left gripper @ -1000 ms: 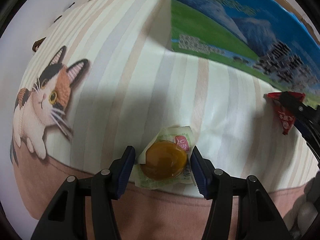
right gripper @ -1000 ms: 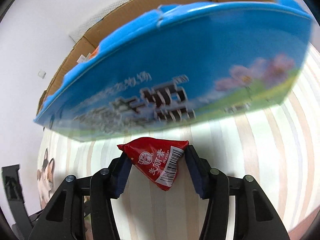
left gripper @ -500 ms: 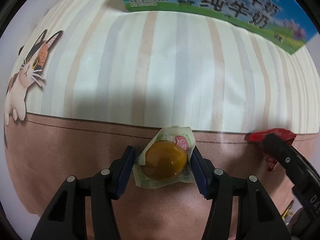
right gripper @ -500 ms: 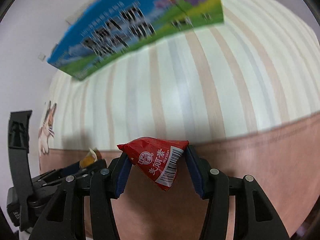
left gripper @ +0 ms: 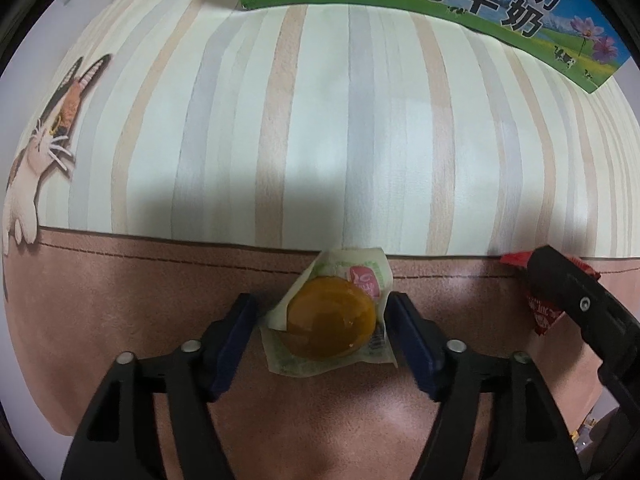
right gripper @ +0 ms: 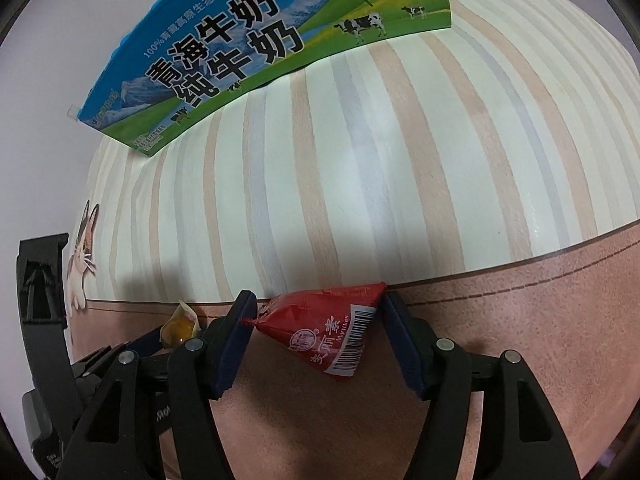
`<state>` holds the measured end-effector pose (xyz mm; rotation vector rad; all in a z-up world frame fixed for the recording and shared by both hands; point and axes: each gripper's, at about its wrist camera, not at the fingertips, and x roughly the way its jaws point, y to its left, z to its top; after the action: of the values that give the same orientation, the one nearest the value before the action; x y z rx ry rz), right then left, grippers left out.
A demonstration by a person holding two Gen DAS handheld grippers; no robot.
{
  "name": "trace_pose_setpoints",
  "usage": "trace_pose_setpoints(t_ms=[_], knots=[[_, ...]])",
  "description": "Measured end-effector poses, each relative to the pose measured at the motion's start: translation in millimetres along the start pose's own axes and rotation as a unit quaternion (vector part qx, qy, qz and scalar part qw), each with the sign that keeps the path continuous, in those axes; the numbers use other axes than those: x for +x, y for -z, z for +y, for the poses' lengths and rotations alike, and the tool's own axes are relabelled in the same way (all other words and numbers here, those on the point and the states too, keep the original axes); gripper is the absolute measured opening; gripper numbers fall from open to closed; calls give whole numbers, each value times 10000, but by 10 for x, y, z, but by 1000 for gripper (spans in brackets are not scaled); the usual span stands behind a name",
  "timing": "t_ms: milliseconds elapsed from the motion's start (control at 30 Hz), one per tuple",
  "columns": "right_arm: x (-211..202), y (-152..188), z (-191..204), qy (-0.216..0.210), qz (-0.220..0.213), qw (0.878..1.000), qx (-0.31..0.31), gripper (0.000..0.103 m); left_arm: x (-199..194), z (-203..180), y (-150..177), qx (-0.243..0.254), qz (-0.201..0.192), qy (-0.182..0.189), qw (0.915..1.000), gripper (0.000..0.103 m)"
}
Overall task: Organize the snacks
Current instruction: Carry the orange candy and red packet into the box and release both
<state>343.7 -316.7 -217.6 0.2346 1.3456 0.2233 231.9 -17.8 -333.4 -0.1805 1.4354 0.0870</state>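
Fingers of the left gripper (left gripper: 320, 336) have just been opening and stand wide, clear of the orange jelly pack (left gripper: 330, 322) lying flat on the desk (left gripper: 120, 300), apparently just released. The right gripper (right gripper: 316, 332) has likewise loosened around the red triangular packet (right gripper: 324, 330), its long axis slanting across the gap, one tip still touching a pad. The milk carton box (right gripper: 260, 40) stands well apart.

The left gripper (left gripper: 324, 332) points straight down, its jaws just opened, blue pads clear of the packet between them. Close beside it, the right gripper (right gripper: 320, 334) tilts steeply downward, jaws likewise just parted, one pad near-touching its packet.
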Motion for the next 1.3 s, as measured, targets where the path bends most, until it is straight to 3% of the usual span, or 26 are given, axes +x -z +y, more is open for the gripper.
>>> trace_pose_setpoints(t_ms=[67, 267, 400, 733, 1300], knots=[[-7, -3, -7, 0, 1, 10000, 5, 68, 40, 16, 34, -47, 55, 63, 10000, 82], [-5, -13, -27, -38, 6, 10000, 7, 67, 80, 65, 181, -40, -20, 76, 10000, 82], [-68, 21, -88, 16, -47, 10000, -5, 64, 41, 84, 245, -13, -99, 46, 9999, 63], [-89, 32, -82, 51, -169, 9998, -91, 57, -114, 94, 388, -14, -234, 67, 9997, 61], [-664, -84, -23, -293, -748, 9966, -156, 56, -1041, 231, 133, -34, -777, 445, 9960, 60]])
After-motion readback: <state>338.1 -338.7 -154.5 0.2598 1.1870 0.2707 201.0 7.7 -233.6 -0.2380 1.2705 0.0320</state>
